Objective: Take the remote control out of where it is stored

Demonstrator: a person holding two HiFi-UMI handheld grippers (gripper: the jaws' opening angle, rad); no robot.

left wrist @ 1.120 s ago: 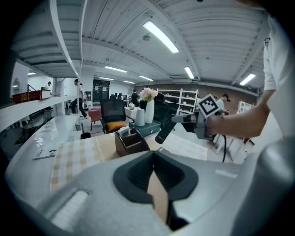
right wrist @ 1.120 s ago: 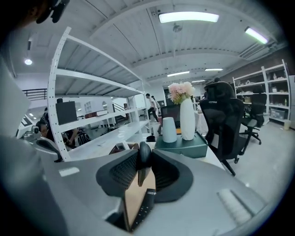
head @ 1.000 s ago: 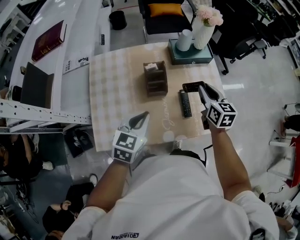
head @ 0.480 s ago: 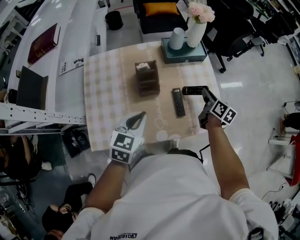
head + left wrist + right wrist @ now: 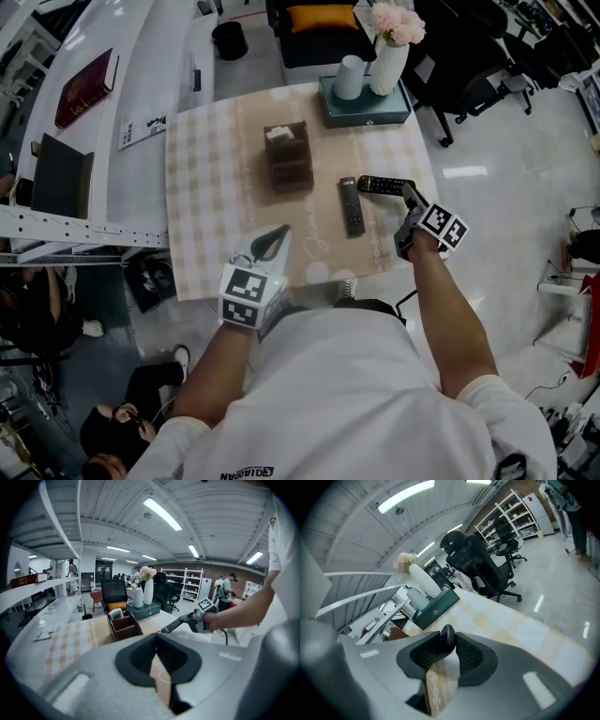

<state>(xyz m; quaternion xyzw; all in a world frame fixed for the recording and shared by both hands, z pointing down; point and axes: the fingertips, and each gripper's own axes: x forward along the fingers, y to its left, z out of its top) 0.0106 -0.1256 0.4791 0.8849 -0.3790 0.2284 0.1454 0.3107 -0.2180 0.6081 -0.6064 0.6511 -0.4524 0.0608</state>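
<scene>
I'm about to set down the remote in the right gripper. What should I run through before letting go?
1. The remote control is between the right gripper pads: ok, though the jaws have just been opening slightly.
2. Remote resting on the table: cannot tell.
3. Landing spot free: cannot tell; the held remote's far tip is close to the other remote lying on the cloth.
4. Organizer box clear of the drop: ok, apart.
5. Left gripper out of the way: ok, shut and empty at the near edge.

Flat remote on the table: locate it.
Head view: the flat remote lies on the tablecloth, right of the brown organizer, the second remote by its far end.
</scene>
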